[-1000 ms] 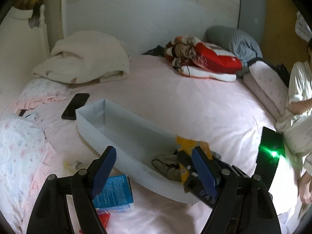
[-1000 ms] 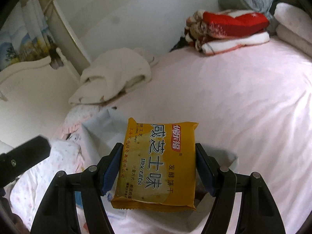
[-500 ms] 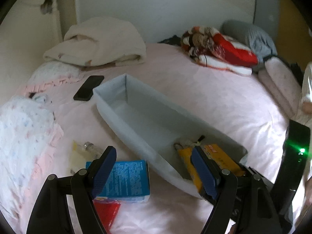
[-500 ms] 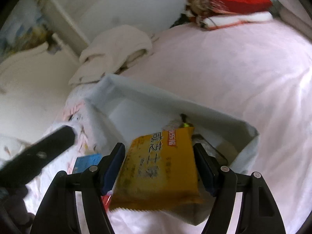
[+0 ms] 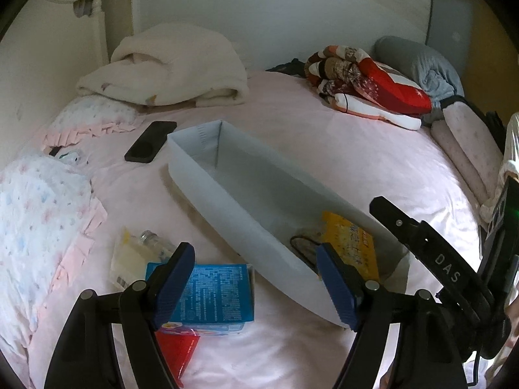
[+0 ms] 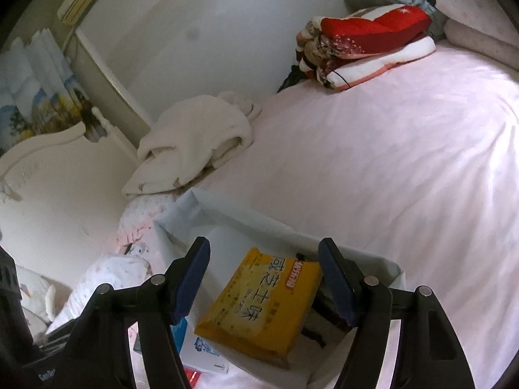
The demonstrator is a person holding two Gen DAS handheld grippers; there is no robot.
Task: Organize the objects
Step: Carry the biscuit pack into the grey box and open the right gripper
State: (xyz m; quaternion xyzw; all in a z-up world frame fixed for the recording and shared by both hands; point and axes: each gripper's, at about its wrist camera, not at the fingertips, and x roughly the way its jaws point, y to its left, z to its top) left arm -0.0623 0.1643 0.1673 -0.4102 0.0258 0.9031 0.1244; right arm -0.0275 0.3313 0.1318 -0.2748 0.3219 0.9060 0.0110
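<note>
The yellow biscuit packet point(image 6: 259, 311) is lying in the grey box point(image 5: 227, 207) on the bed point(image 5: 340, 168); the right hand-held gripper point(image 6: 263, 280) is hanging released above it, and the left hand-held gripper point(image 5: 256, 278) is hovering empty, jaws apart.

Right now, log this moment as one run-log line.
yellow biscuit packet: in long pale-blue fabric bin, released | right gripper: open | left gripper: open, empty, above blue carton
</note>
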